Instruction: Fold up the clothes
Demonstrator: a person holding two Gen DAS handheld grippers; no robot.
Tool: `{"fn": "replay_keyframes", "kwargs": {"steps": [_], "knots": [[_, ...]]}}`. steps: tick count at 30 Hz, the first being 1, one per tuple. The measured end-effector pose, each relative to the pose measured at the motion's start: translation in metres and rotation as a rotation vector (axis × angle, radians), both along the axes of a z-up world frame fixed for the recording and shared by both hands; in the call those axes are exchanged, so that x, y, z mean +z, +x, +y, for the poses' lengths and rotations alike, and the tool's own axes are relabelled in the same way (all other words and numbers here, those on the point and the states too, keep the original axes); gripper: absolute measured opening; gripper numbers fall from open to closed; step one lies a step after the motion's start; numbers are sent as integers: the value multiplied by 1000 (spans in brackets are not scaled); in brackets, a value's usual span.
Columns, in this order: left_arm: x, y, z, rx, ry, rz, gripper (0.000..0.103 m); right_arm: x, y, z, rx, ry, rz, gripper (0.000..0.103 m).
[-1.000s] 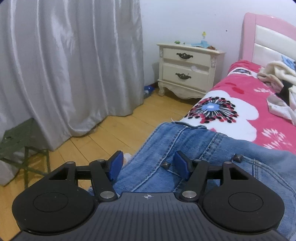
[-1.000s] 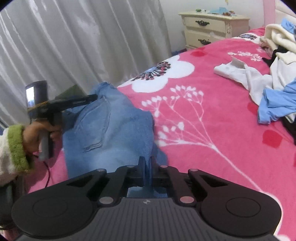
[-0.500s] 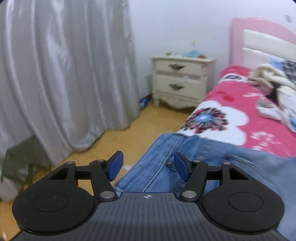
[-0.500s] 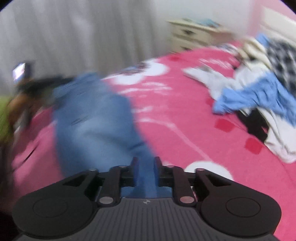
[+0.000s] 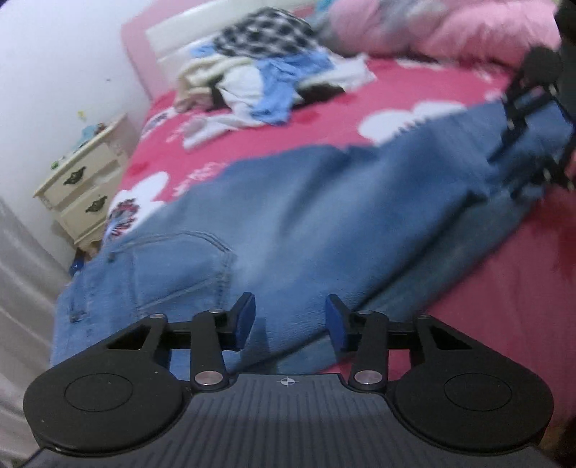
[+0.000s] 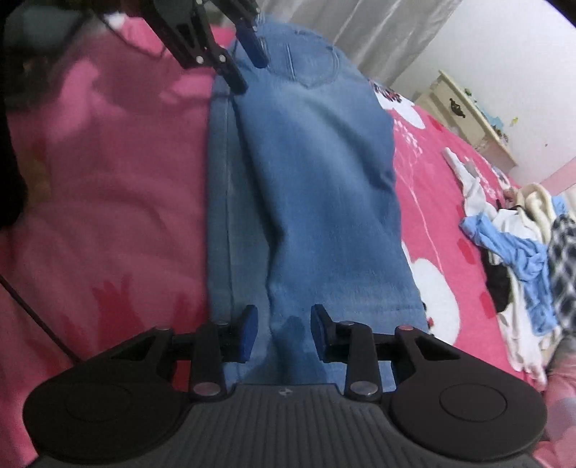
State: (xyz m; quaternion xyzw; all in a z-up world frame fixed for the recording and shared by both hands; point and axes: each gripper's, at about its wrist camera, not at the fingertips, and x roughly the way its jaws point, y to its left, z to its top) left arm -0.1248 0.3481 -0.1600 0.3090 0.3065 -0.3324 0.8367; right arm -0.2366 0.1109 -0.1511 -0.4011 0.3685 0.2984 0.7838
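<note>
Blue jeans (image 5: 324,223) lie along the pink flowered bed (image 5: 504,288), one leg doubled over the other, back pocket up. My left gripper (image 5: 289,320) is open just above the waist end, beside the pocket, with nothing between its blue pads. In the right wrist view the same jeans (image 6: 316,180) stretch away from my right gripper (image 6: 284,331), which stands open over the leg end and holds nothing. Each tool shows in the other's view: the right gripper (image 5: 518,151) at the far hem, the left gripper (image 6: 246,63) near the pocket.
A pile of mixed clothes (image 5: 266,72) lies near the headboard, and shows as a heap of clothes (image 6: 522,259) at the right. Pink pillows (image 5: 450,28) sit beyond it. A cream nightstand (image 5: 82,180) and grey curtain (image 6: 378,28) flank the bed. A black cable (image 6: 36,316) crosses the blanket.
My right gripper has opened and let go of the jeans leg, which now lies flat. Both tools have swung round and face each other along the jeans.
</note>
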Motion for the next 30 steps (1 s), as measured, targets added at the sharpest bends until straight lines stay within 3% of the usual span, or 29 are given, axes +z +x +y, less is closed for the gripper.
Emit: {"fn": "replay_keyframes", "kwargs": {"steps": [1, 4, 6, 8, 11, 14, 16, 20, 22, 24, 27, 30], "knots": [[-3, -1, -1, -9, 13, -6, 41, -4, 1, 0, -7, -7, -3, 30], [-8, -4, -2, -38, 43, -20, 38, -11, 4, -2, -28, 6, 27, 8], [-8, -8, -2, -59, 57, -24, 26, -7, 1, -2, -21, 4, 13, 3], [-9, -11, -2, -80, 72, -29, 13, 3, -3, -3, -22, 21, 2, 3], [-3, -17, -2, -108, 81, -24, 12, 23, -6, -13, -72, 85, 10, 2], [1, -22, -2, -140, 89, -19, 17, 39, -2, -21, -115, 138, 17, 2], [-1, -23, -3, -163, 99, -20, 29, 45, 1, -25, -135, 164, 26, 2], [-6, -25, -6, -182, 120, -32, 31, 56, 6, -34, -178, 225, 65, 2], [-3, -24, -5, -165, 103, -38, 27, 55, 8, -36, -191, 244, 92, 2], [-1, -23, -4, -147, 85, -44, 14, 53, 8, -37, -195, 252, 106, 2], [2, -21, -2, -121, 60, -54, 2, 54, 8, -38, -202, 267, 120, 2], [5, -20, 0, -95, 34, -63, 0, 63, 5, -39, -194, 273, 116, 2]]}}
